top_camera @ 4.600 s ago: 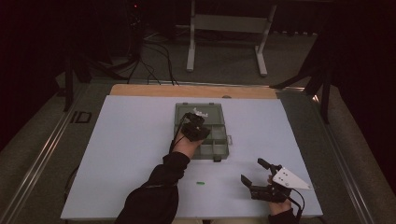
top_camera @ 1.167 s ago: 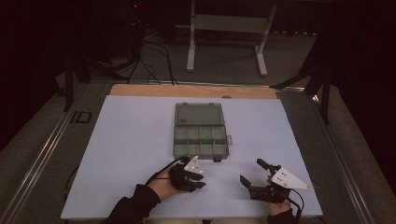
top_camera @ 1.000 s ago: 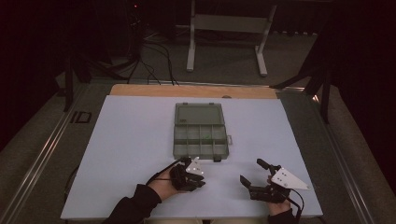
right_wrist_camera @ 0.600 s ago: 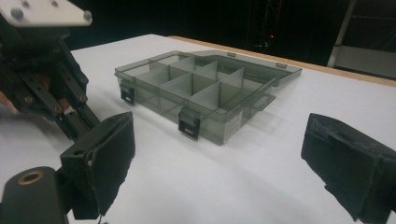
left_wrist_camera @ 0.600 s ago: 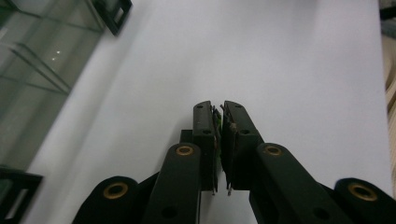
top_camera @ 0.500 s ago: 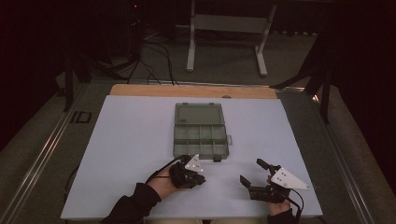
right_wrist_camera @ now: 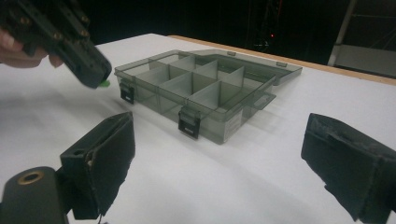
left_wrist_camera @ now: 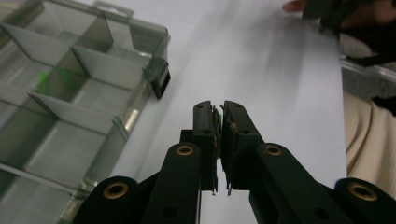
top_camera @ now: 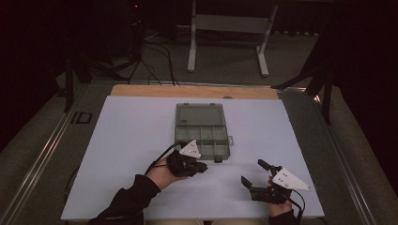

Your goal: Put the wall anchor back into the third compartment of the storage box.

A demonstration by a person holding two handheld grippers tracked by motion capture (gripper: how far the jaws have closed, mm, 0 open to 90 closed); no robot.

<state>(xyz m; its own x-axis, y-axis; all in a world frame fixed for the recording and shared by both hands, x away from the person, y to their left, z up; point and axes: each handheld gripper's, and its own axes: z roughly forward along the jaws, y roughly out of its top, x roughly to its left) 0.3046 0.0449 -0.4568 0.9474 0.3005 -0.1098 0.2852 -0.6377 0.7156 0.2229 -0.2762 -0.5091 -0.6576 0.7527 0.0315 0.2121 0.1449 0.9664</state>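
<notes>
Between matte black left claw [left_wrist_camera: 219, 122] pads, thin green piece [left_wrist_camera: 217, 126]

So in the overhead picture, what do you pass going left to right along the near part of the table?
Dark sleeve → left gripper, pinching a small green piece → right gripper, jaws apart, holding nothing.

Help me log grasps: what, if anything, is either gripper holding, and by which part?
The left gripper is shut on a small green piece, thin between its pads; which part is pinched cannot be told. The right gripper stands open, holding nothing.
</notes>
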